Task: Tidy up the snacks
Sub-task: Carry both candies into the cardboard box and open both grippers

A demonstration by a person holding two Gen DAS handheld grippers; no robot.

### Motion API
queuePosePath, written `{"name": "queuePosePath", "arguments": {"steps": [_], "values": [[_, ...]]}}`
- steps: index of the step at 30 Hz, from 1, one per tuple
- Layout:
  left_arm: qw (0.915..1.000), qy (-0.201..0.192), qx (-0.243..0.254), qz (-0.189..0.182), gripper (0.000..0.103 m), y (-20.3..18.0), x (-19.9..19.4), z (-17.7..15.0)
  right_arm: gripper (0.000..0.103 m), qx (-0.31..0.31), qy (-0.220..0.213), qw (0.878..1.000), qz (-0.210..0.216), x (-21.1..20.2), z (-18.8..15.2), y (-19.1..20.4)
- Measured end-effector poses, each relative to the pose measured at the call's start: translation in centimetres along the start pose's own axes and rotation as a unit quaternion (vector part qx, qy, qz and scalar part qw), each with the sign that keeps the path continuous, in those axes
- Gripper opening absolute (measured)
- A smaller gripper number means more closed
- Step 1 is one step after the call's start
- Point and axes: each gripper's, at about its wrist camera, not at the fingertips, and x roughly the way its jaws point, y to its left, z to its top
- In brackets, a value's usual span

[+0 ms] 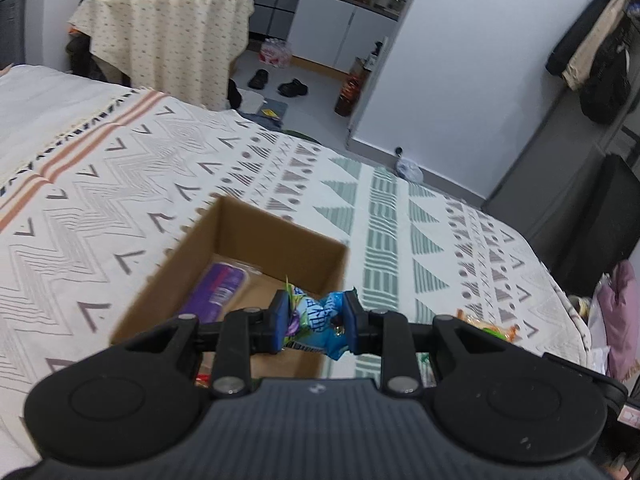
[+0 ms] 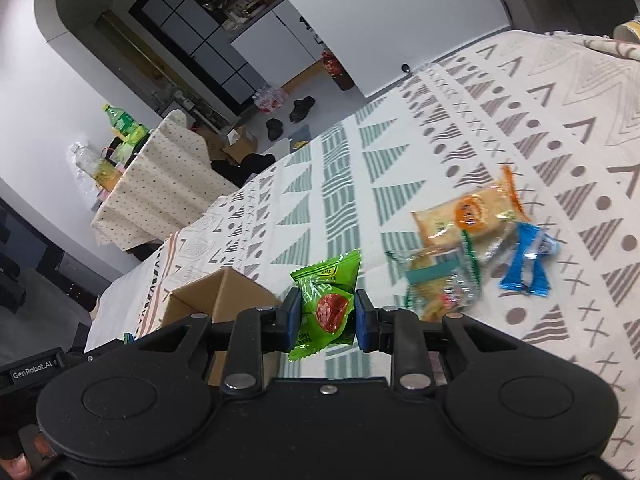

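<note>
My left gripper (image 1: 314,322) is shut on a blue snack packet (image 1: 320,320) and holds it over the near right corner of an open cardboard box (image 1: 256,236) on the bed. A purple packet (image 1: 218,288) lies inside the box. My right gripper (image 2: 327,320) is shut on a green snack packet (image 2: 326,304), held above the bed just right of the box (image 2: 216,296). Several loose snacks lie on the bedspread: an orange cracker pack (image 2: 472,212), a teal-banded pack (image 2: 436,280) and a blue packet (image 2: 528,260).
The patterned bedspread (image 1: 120,184) covers the bed. A cloth-covered table (image 1: 168,32) with bottles stands beyond the bed. Shoes (image 1: 294,87) lie on the floor. Clothes (image 1: 600,52) hang on the right. An orange snack (image 1: 488,326) lies right of my left gripper.
</note>
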Motion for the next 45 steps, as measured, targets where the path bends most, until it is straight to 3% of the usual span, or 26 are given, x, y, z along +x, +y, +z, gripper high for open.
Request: {"name": "queuePosePath", "arguments": {"steps": [12, 20, 32, 35, 37, 45], "values": [[0.9995, 0.002, -0.031, 0.011, 0.027, 4.9, 0.3, 1.1, 0.027, -0.023, 0.002, 0.999, 0.036, 2.3, -1.1, 4.8], [0.9986, 0.031, -0.039, -0.017, 0.029, 5.6, 2.7, 0.6, 0.027, -0.046, 0.012, 0.997, 0.061, 3.8, -2.0, 7.9], [0.9971, 0.040, -0.064, 0.013, 0.056, 8.5, 3.6, 1.5, 0.027, -0.063, 0.035, 0.993, 0.092, 5.7, -3.0, 10.8], [0.9968, 0.038, -0.066, 0.023, 0.064, 9.0, 3.4, 1.7, 0.037, -0.071, 0.050, 0.991, 0.103, 6.0, -3.5, 11.7], [0.9965, 0.039, -0.067, 0.029, 0.070, 9.2, 3.3, 1.7, 0.049, -0.074, 0.052, 0.990, 0.109, 5.8, -3.7, 11.9], [0.9968, 0.041, -0.052, 0.045, 0.086, 8.3, 2.6, 1.6, 0.049, -0.062, 0.044, 0.993, 0.089, 4.1, -3.2, 10.8]]}}
